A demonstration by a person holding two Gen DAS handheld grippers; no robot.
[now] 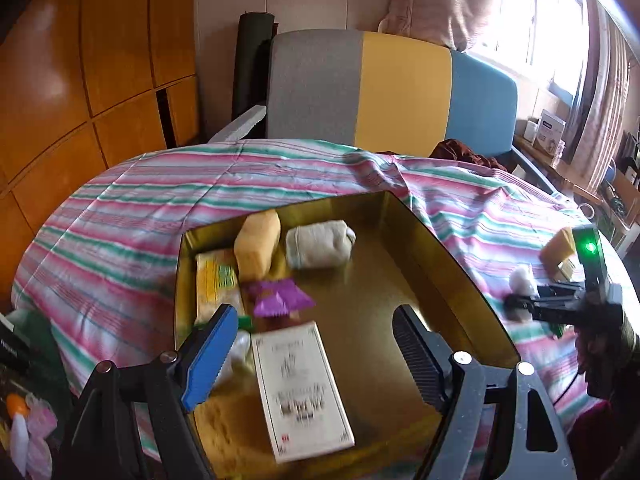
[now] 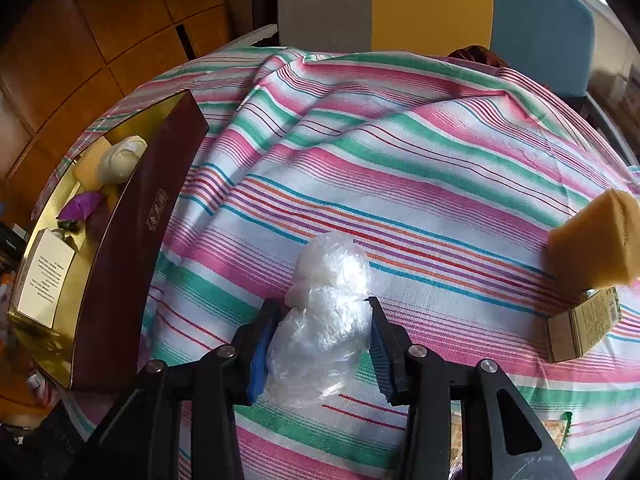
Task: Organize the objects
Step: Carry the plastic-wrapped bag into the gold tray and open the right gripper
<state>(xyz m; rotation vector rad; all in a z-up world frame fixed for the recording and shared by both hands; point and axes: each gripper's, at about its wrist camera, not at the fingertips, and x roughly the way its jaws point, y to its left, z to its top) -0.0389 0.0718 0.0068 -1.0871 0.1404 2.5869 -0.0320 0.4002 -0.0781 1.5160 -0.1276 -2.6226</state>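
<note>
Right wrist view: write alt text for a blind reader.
The right gripper is shut on a crumpled clear plastic bag lying on a striped cloth. An open gold-lined box sits left; a yellow sponge right.

A lived-in room of a home: a worktop under a striped cloth point(image 1: 120, 216), a grey, yellow and blue chair point(image 1: 392, 88), wooden cupboard doors point(image 1: 80, 60), and pink curtains point(image 1: 604, 112) beside a bright window point(image 1: 536, 20).

Bright window point(image 1: 536, 20) glare, fisheye-warped edges, slight motion blur.
</note>
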